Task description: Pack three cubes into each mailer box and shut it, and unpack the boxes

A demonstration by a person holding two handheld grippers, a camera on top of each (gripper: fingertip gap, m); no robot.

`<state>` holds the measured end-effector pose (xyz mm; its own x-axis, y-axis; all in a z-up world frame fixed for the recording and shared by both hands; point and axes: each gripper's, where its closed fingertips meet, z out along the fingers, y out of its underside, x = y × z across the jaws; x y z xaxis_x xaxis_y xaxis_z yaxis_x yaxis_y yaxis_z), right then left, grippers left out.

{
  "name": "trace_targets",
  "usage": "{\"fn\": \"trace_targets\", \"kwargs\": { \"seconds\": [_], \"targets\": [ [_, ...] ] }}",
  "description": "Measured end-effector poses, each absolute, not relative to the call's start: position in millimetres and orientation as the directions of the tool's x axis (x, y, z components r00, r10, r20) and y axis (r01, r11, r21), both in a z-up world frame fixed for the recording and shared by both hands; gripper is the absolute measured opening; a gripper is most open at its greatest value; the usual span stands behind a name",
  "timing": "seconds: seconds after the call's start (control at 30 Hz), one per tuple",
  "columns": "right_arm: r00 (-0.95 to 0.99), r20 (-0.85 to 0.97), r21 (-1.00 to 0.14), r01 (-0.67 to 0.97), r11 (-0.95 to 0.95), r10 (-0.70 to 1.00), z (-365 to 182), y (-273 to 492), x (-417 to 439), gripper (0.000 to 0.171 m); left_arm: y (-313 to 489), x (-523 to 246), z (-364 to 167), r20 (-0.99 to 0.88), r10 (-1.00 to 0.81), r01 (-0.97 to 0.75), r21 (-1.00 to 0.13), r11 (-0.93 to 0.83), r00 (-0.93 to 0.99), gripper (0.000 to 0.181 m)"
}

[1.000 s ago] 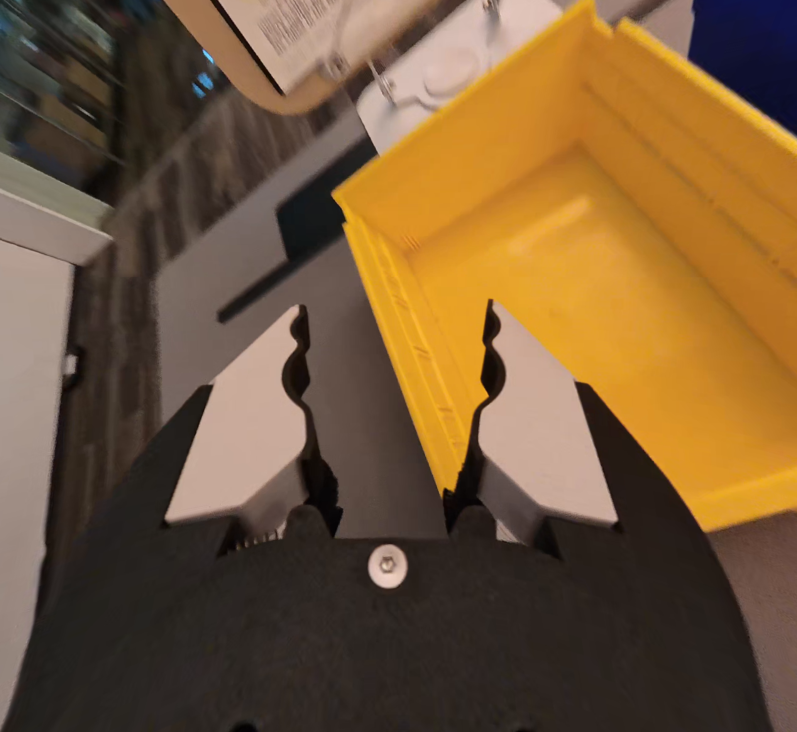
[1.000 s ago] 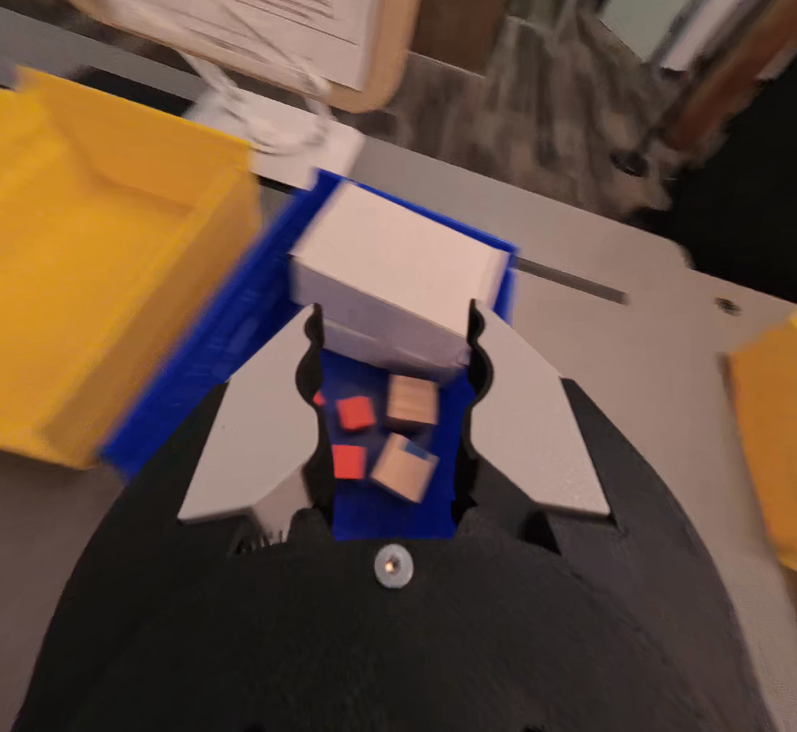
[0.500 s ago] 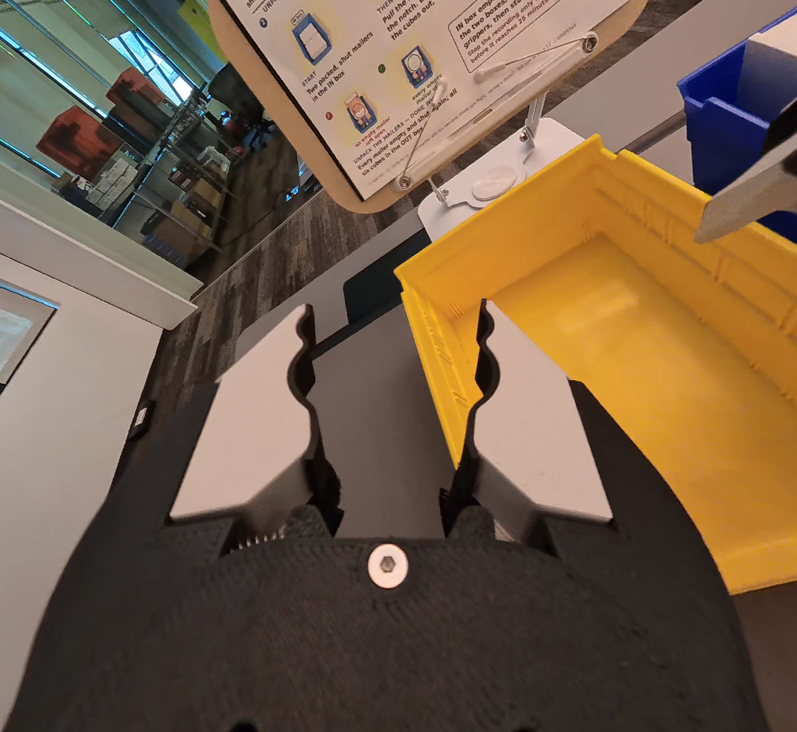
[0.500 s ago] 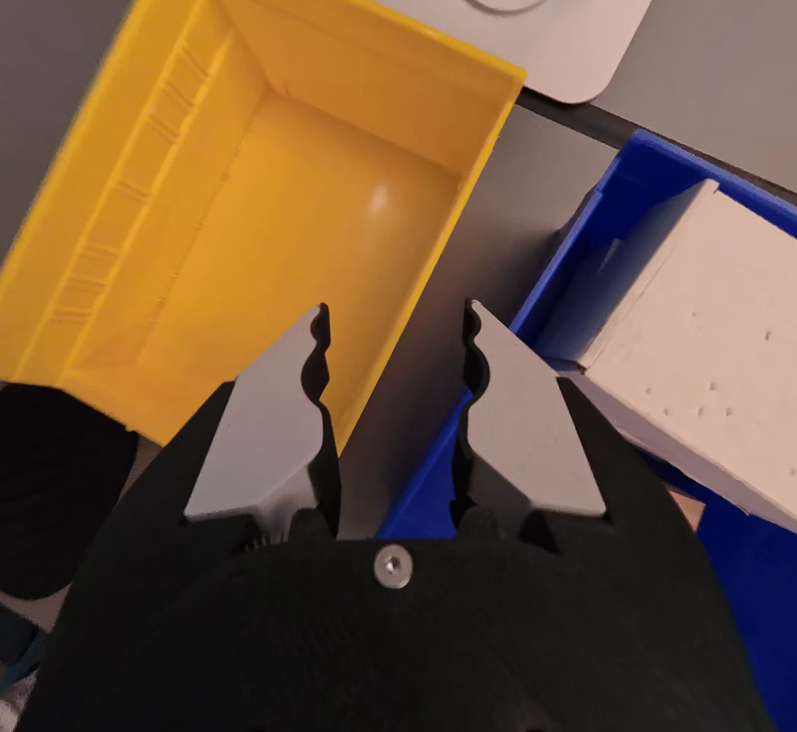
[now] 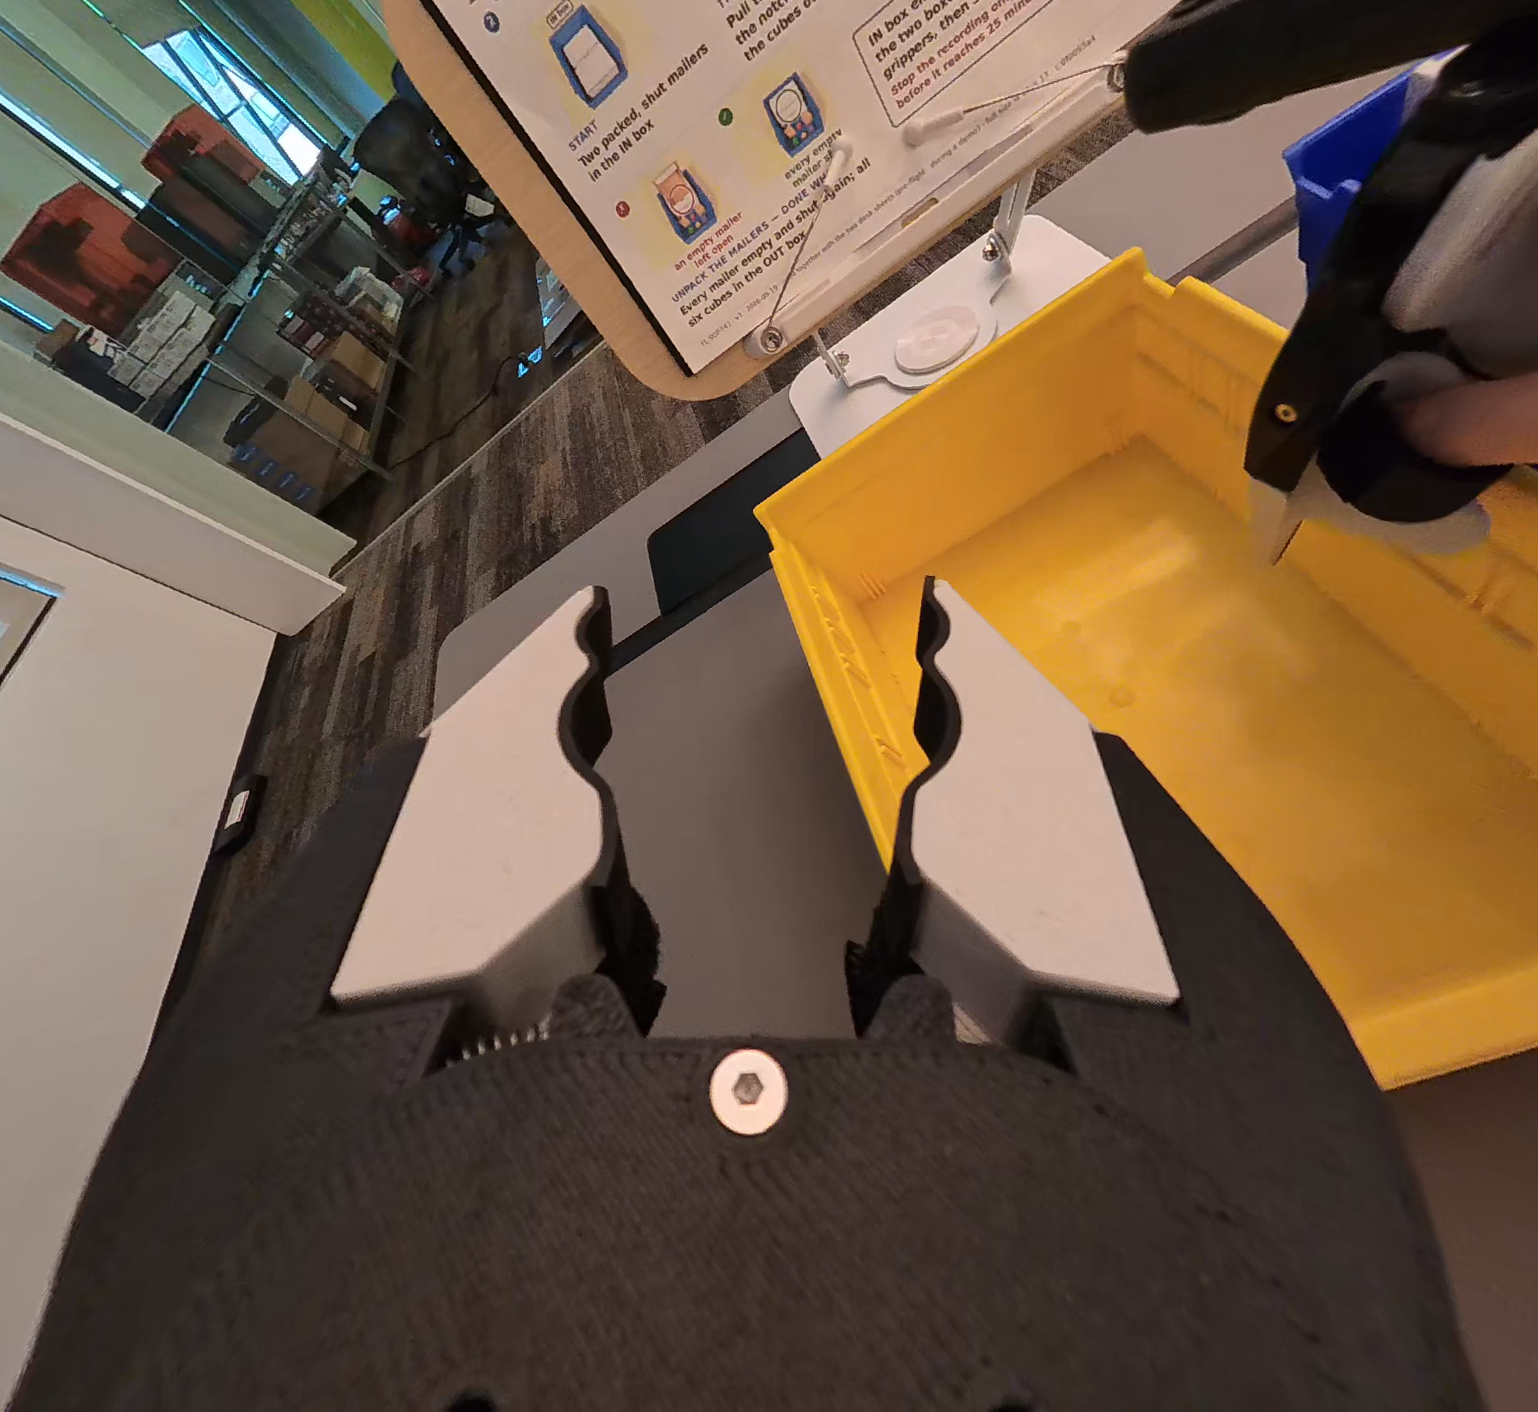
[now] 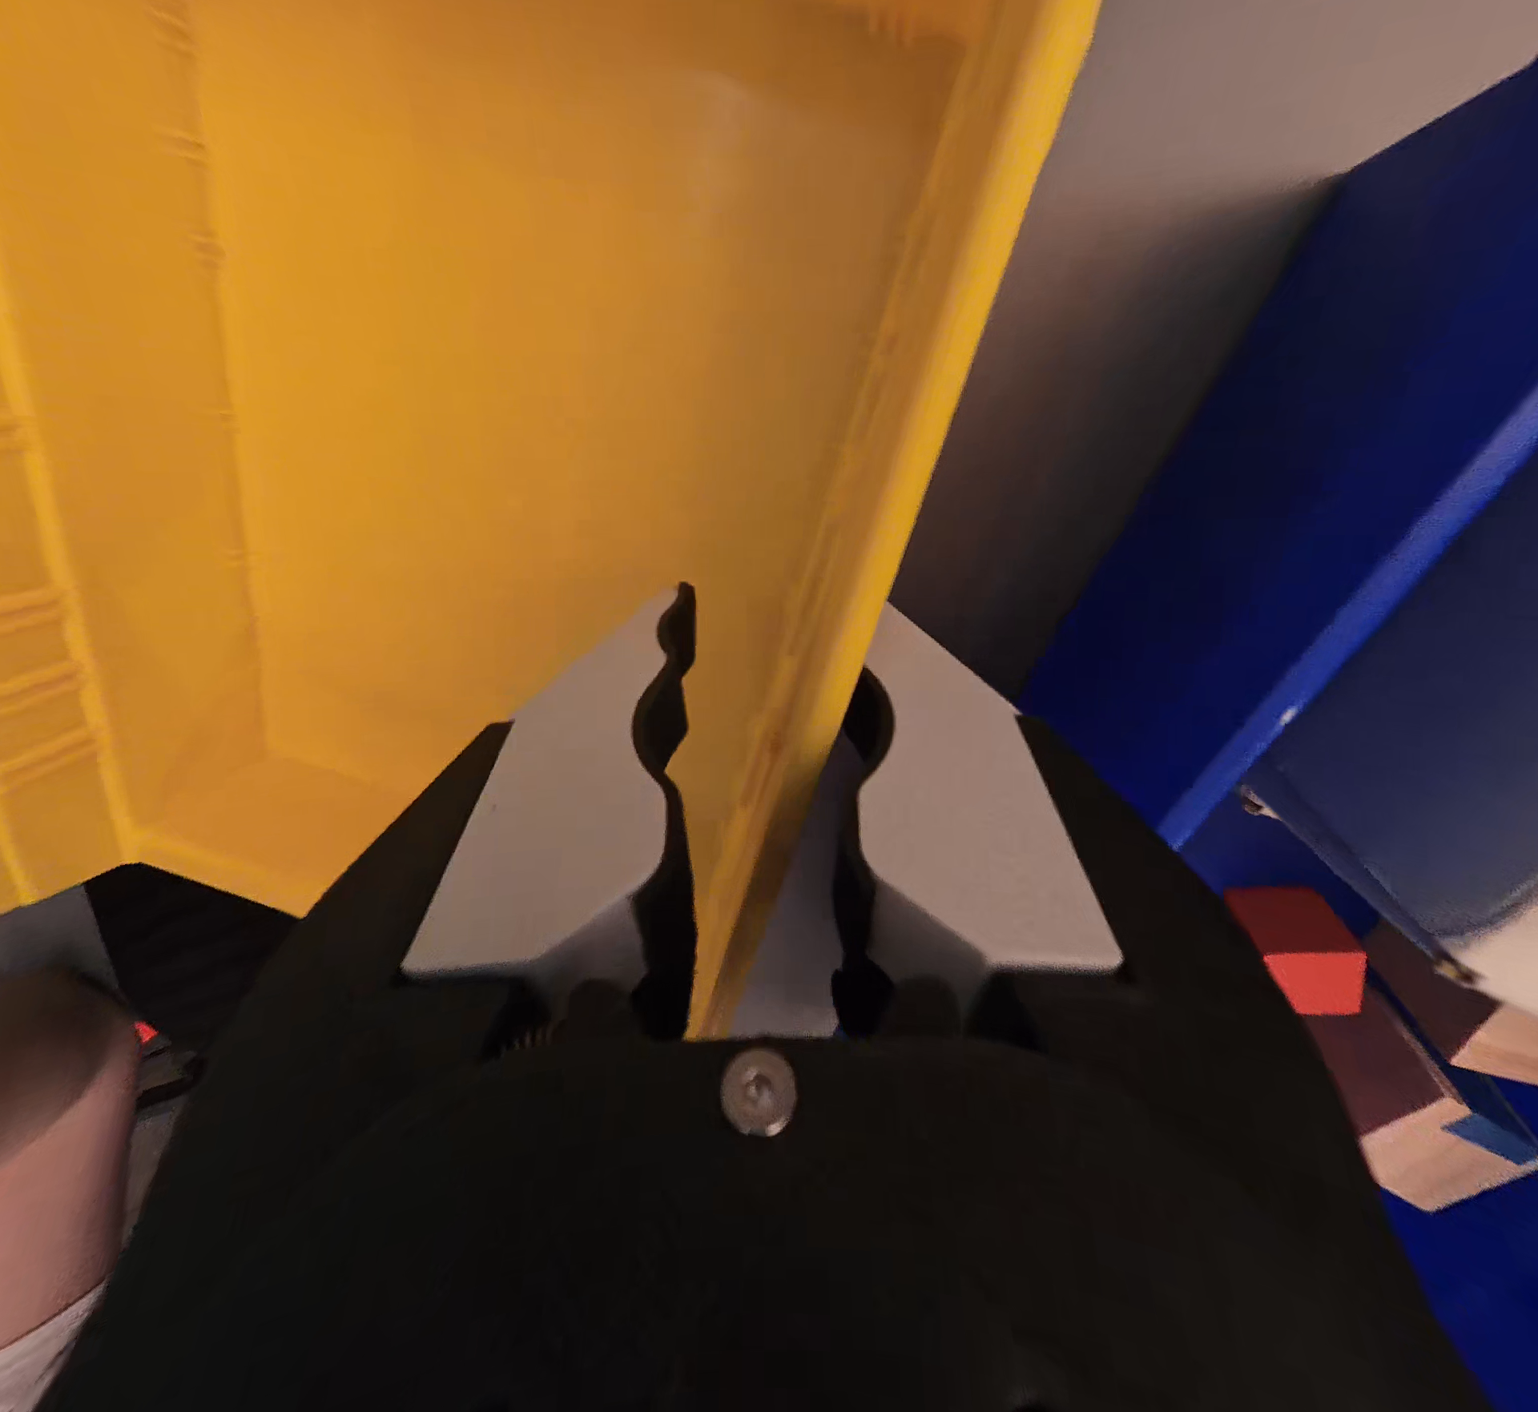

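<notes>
yellow bin [image 5: 1248, 748]: plain bright yellow inside and out
blue bin [image 6: 1298, 457]: deep blue
cube [image 6: 1307, 956]: red
wooden blocks [image 6: 1431, 1147]: pale tan, one with a blue patch
left gripper [image 5: 761, 606]: black body, light grey fingers, black inner pads
right gripper [image 6: 774, 631]: the same black and grey
table [image 5: 732, 789]: flat grey
floor [image 5: 466, 532]: carpet mottled brown and grey
sign board [image 5: 749, 82]: white sheet on a tan board
</notes>
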<state>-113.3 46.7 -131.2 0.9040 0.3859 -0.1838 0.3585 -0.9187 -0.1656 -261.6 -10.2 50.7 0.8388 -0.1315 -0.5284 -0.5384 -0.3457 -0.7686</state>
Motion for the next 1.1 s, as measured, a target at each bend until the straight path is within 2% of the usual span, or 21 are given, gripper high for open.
{"fn": "trace_targets", "kwargs": {
  "seconds": [0.03,0.17,0.3,0.37,0.67,0.87,1.1],
  "targets": [
    [0.909,-0.185,-0.149,0.351,-0.924,0.375,-131.8,47.2,-112.6,0.026,-10.9,-261.8,51.3,-0.526,-0.135,-0.538,-0.769,-0.345,0.84,0.073],
    [0.922,-0.201,-0.098,0.316,-0.944,0.33,-138.2,47.6,-112.2,0.025,-12.6,-266.3,55.9,-0.513,-0.134,-0.526,-0.778,-0.344,0.848,0.072],
    [0.922,-0.241,0.047,0.322,-0.946,0.302,-156.1,26.8,-114.3,0.023,-13.6,-272.2,61.1,-0.498,-0.128,-0.51,-0.79,-0.34,0.858,0.072],
    [0.925,-0.195,0.048,0.343,-0.938,0.328,-160.7,29.3,-106.5,0.005,-13.5,-274.8,61.9,-0.493,-0.127,-0.505,-0.793,-0.341,0.86,0.071],
    [0.922,-0.216,0.096,0.349,-0.932,0.323,-153.4,22.6,-113.5,0.005,-17.2,-281.2,70.5,-0.449,-0.129,-0.465,-0.82,-0.333,0.884,0.074],
    [0.906,-0.148,0.16,0.417,-0.895,0.395,-113.5,16.3,-108.2,0.004,-42.0,-323.4,140.9,-0.228,-0.008,-0.228,-0.97,-0.084,0.974,0.076],
    [0.889,-0.14,0.112,0.451,-0.885,0.436,-17.3,17.2,-84.6,0.004,-77.1,-377.0,182.0,-0.001,-0.027,0.001,-0.996,0.088,1.0,0.076]
  ]
}}
